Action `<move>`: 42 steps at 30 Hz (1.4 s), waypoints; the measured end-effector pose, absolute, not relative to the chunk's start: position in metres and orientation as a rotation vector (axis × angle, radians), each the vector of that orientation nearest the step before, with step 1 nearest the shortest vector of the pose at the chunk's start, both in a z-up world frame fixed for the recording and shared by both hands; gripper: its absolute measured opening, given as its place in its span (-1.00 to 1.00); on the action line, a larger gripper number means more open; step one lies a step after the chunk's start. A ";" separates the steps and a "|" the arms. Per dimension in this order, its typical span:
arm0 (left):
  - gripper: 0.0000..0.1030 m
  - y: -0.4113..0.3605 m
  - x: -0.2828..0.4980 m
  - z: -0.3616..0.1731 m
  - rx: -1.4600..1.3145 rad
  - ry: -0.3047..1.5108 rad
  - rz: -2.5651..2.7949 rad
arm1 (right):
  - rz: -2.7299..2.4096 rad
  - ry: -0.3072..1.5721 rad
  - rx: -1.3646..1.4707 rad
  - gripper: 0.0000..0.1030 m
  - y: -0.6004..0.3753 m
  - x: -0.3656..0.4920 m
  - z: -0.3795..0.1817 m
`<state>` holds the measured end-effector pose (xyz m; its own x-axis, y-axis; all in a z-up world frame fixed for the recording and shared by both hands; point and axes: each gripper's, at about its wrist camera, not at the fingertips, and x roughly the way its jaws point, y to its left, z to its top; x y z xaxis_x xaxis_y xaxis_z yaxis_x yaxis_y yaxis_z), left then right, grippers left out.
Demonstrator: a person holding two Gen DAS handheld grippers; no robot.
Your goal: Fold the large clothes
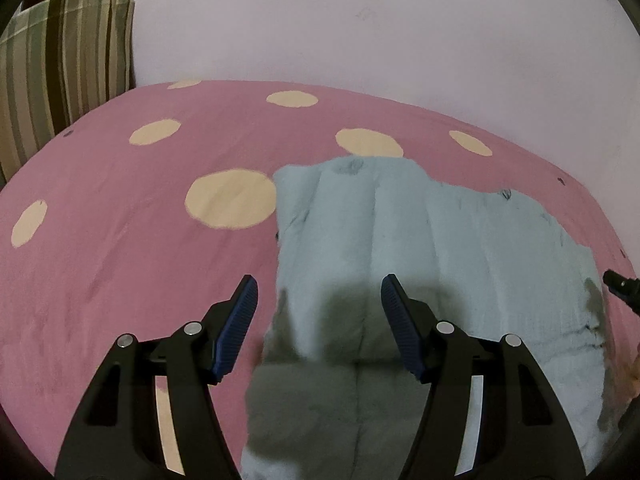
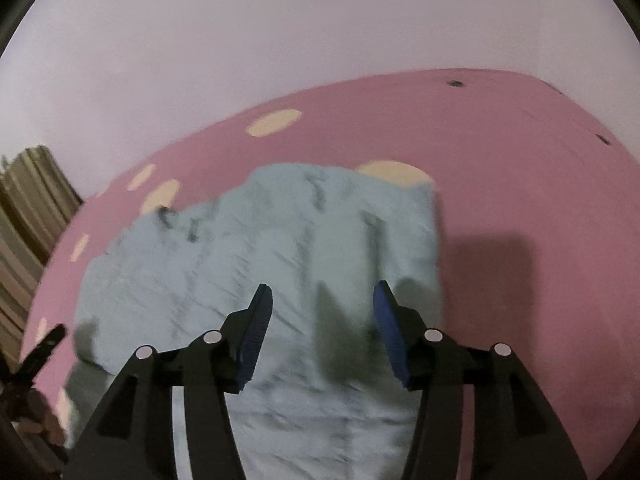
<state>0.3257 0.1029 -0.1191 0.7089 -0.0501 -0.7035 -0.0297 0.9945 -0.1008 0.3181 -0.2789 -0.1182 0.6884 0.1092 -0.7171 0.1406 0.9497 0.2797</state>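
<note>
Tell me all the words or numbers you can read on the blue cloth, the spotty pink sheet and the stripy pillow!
None: no words or numbers can be read in either view.
Light blue cloth: only small dark smudgy marks, too blurred to tell what they are.
Pink sheet: just cream spots, no text.
Striped pillow: only stripes.

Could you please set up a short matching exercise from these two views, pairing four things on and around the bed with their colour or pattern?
Things:
1. garment
2. bedsheet
3. pillow
4. pads of the left tongs

Descriptions:
A. brown and green stripes
B. dark blue, ribbed
C. pale blue, creased
D. pink with cream dots

Pairs: 1-C, 2-D, 3-A, 4-B
</note>
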 end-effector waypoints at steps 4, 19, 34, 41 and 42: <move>0.24 0.089 0.353 -0.117 -0.099 0.773 -0.037 | 0.036 0.827 0.280 0.02 -0.256 0.352 -0.124; 0.26 0.093 0.395 -0.175 -0.074 0.935 0.045 | 0.021 0.969 0.218 0.03 -0.243 0.402 -0.177; 0.29 0.039 0.354 -0.165 -0.022 0.909 -0.079 | 0.003 0.947 0.146 0.04 -0.222 0.343 -0.177; 0.29 0.032 0.358 -0.179 0.023 0.922 -0.056 | -0.010 0.926 0.131 0.05 -0.218 0.342 -0.188; 0.29 0.032 0.357 -0.174 0.030 0.917 -0.051 | -0.008 0.923 0.133 0.04 -0.219 0.342 -0.187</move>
<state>0.3567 0.0317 -0.1736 0.6072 -0.0311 -0.7940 0.0566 0.9984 0.0041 0.3420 -0.2194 -0.1868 0.6037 0.0503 -0.7956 0.0638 0.9918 0.1112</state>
